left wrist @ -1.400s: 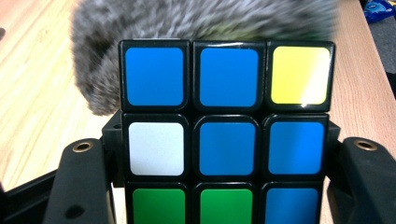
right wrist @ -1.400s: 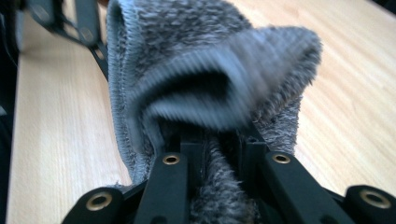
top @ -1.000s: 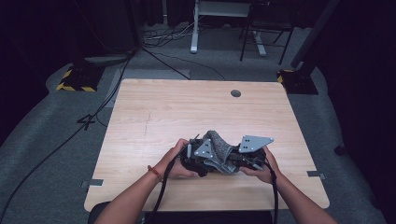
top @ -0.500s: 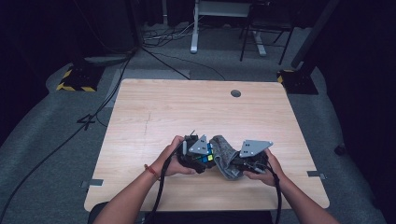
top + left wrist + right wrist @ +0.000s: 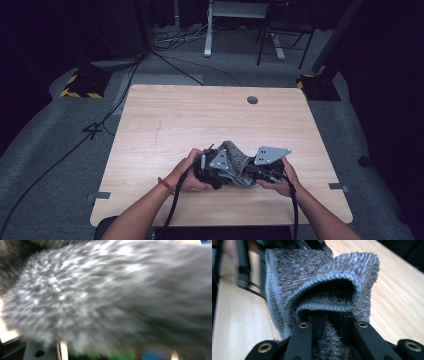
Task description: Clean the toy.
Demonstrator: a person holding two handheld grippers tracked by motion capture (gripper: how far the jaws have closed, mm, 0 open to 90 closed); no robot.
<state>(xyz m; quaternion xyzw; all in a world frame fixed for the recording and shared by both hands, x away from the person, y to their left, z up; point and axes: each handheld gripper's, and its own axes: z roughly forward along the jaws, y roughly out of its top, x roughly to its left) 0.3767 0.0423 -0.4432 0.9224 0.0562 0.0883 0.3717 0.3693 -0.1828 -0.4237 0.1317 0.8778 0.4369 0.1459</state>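
Note:
A grey fuzzy cloth [image 5: 236,156] is bunched up between my two grippers near the front middle of the wooden table [image 5: 200,115]. My left gripper [image 5: 224,172] is at the cloth's left side. In the left gripper view the cloth [image 5: 112,297] lies blurred right against the camera and hides the jaws, which are shut on it. My right gripper [image 5: 251,175], with a grey plate on top, holds the right side. In the right gripper view my gripper [image 5: 332,323] has its black jaws shut on the cloth [image 5: 317,277], which folds into a loop just beyond them.
A round cable hole [image 5: 252,100] sits near the table's far edge. Both forearms come in over the front edge, each trailing a black cable. Beyond the table on the grey floor are a yellow-black striped block [image 5: 80,85], loose cables and furniture legs [image 5: 207,30].
The cloth has bunched a little tighter between the grippers. Both hands have stayed almost where they were.

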